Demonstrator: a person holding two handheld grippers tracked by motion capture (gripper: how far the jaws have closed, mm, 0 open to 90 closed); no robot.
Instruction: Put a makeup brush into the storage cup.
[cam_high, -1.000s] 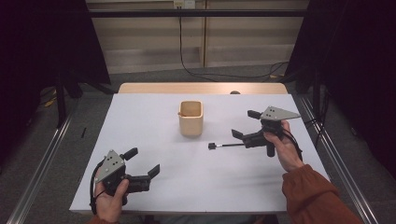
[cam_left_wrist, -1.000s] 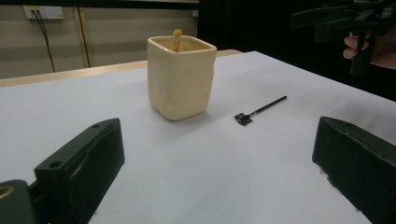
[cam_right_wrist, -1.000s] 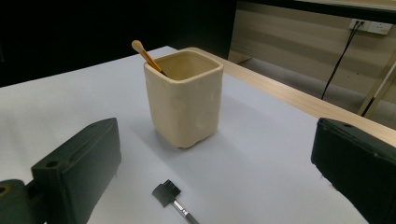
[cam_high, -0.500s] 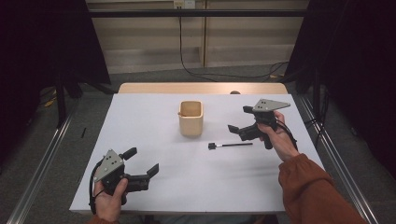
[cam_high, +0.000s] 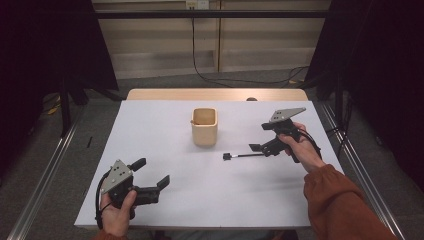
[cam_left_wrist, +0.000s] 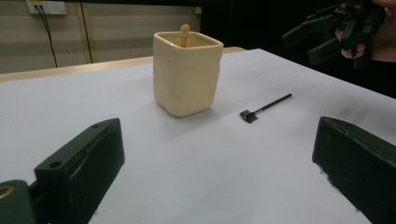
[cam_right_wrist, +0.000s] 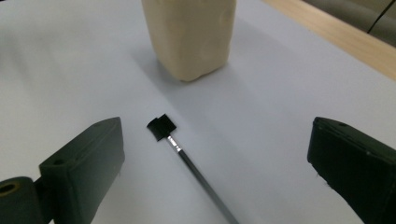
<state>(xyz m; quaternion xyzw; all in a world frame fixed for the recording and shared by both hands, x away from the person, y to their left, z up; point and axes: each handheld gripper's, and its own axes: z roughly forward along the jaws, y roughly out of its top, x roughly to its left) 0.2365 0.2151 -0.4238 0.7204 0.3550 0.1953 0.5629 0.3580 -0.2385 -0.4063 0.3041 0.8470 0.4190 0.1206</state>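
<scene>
Currently in the approach step: right gripper (cam_high: 260, 142) hangs above the thin black brush (cam_right_wrist: 187, 161), jaws wide apart, holding nothing. Brush lies flat on the white table (cam_high: 150, 130), its shaft running between the two fingers (cam_right_wrist: 84, 163), its square head just ahead of them. Next move, as judged: lower, centre on the shaft, close. Cream cup (cam_high: 204, 127) stands beyond the fingertips, apart from the brush, a wooden stick inside; not in the way. Left gripper (cam_high: 152, 175) spread open, idle, well apart.

Rust-orange sleeve (cam_high: 340, 200), black hand-held gripper (cam_high: 272, 139) w/ grey triangular plate
</scene>
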